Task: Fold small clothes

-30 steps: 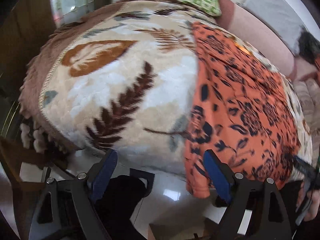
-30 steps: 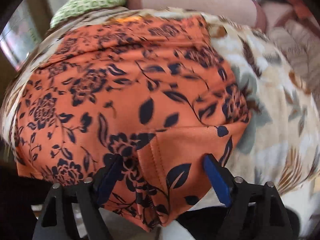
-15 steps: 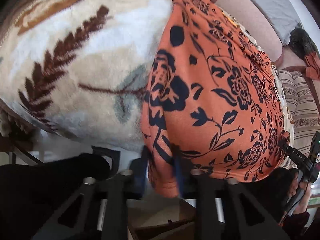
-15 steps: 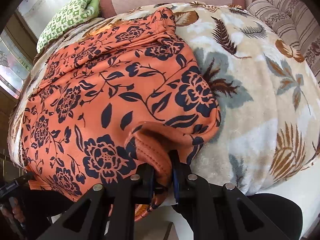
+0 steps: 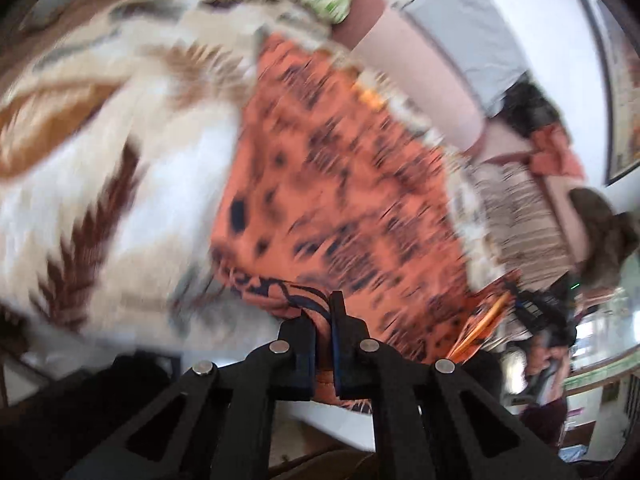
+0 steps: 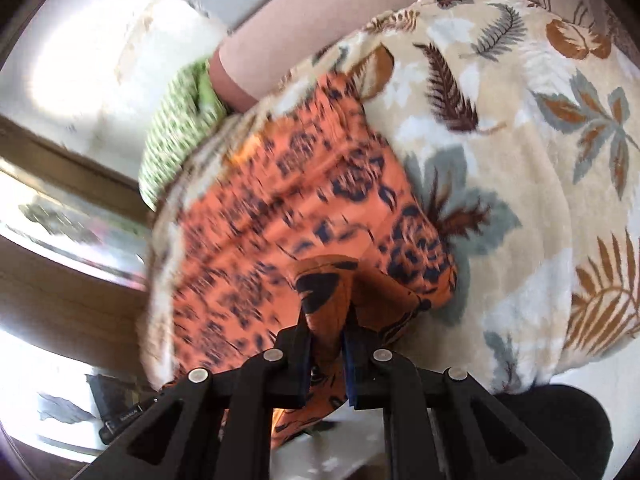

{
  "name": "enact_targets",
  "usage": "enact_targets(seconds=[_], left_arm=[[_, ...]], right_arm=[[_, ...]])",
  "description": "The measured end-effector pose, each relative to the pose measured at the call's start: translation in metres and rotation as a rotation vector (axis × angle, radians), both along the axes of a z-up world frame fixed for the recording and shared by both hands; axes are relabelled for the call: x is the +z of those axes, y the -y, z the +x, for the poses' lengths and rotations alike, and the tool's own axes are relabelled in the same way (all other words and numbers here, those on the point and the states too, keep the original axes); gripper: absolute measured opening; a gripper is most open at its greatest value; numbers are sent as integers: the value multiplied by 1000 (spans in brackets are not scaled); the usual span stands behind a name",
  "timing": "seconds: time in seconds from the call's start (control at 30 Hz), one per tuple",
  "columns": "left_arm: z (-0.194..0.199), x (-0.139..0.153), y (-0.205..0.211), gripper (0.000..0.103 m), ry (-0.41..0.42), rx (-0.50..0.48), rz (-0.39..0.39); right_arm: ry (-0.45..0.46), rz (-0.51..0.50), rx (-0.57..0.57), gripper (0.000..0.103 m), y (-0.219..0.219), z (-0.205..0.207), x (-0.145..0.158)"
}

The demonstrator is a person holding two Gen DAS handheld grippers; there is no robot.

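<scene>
Orange floral garment spread on leaf-print blanket over bed, blurred. Left gripper at near left hem, fingers pinched narrow on bunched fabric. Right gripper at near right corner, fingers clamped on raised fold of garment. Green checked pillow at far edge of blanket, touching pink bolster.

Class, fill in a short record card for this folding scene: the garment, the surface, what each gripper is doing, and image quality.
garment: orange floral cloth
surface: leaf-print blanket
left gripper: shut on the cloth's near edge
right gripper: shut on a bunched near edge
nearby: green checked pillow
image quality: both views motion-blurred
</scene>
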State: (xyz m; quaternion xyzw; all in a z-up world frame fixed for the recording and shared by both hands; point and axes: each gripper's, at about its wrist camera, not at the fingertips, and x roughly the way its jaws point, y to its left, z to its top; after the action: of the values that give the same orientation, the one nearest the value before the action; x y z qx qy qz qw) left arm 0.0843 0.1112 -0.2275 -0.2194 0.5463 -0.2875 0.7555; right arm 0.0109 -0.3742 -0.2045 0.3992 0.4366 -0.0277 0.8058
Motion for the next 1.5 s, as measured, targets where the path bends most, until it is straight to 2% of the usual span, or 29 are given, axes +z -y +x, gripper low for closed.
enact_targets(seconds=[0.07,0.2,0.33,0.53,0.67,0.73,0.8,0.87,0.97,1.03,1.1,1.13,1.17,1.2,1.23,1.33,1.5], left_arm=[[17,19,-2,5,33,13,-44],[58,47,3,5,86,43,-84],[111,60,13,5,126,71,-67],[222,46,37,5,94,120,-43],[300,13,65,6,62,158,-3],[323,-9,77,6,26,162,34],[329,-32,82,6,-11,170,42],[321,-40,78,6,-7,180,30],[299,-39,60,6,11,245,-44],[281,-32,48,6,24,300,-70],[262,-25,39,6,48,363,-125],[256,-22,37,6,55,380,-138],[252,-17,37,6,69,388,-132],[251,-14,38,6,82,391,-130],[250,-10,37,6,92,393,-137],[251,-4,38,6,103,396,-177],[257,-8,41,6,98,386,-168]], right_arm=[[31,24,-16,13,8,6,7],[102,64,-51,13,29,22,23],[149,86,-89,13,55,62,34],[202,79,-171,13,102,163,35],[212,62,-276,13,134,228,18],[178,34,-309,13,145,256,2],[156,74,-291,17,144,269,-13],[123,95,-208,17,133,275,-26],[29,-36,-65,17,107,272,-36],[4,-122,4,17,93,260,-38],[-5,-164,24,22,85,245,-38],[-11,-176,26,36,85,241,-39],[-22,-190,23,61,85,237,-40],[-27,-200,14,73,84,231,-41],[-10,-203,-3,77,83,225,-42],[-11,-195,-19,77,83,217,-45],[-63,-229,0,75,73,225,-51]])
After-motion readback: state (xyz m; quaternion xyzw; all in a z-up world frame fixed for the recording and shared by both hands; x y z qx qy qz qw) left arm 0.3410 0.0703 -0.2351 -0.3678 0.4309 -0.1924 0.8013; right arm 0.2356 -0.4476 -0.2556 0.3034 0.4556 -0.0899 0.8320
